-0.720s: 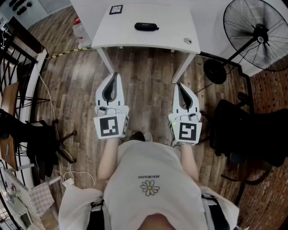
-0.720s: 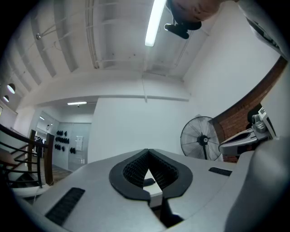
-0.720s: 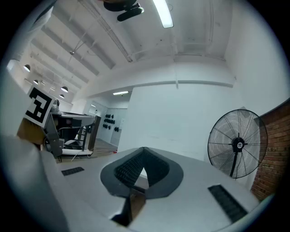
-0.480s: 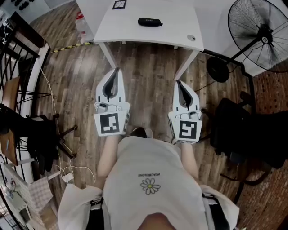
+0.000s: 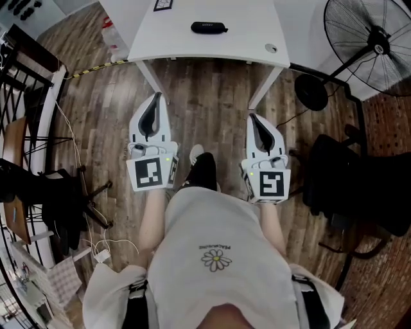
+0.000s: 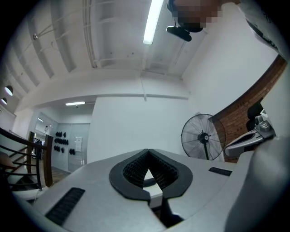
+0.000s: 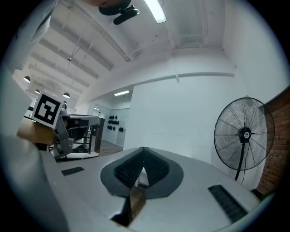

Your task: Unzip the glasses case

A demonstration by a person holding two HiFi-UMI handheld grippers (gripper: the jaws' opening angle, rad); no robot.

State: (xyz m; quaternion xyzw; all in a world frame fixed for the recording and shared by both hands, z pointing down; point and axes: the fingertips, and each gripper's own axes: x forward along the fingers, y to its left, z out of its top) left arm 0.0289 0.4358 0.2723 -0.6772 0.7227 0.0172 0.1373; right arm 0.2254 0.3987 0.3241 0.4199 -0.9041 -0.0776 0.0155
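Case (image 5: 209, 27) just sits on the tabletop (image 5: 244, 26), well away from the left claw (image 5: 156, 96) and right claw (image 5: 253, 118), both pinched closed with nothing in them.

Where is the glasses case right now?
The glasses case lies at the head view's top centre on the white table, right of the marker card, well ahead of the left gripper and right gripper.

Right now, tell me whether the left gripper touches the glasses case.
Apart. Head view: glasses case lies on the table; left gripper hangs over floor short of it.
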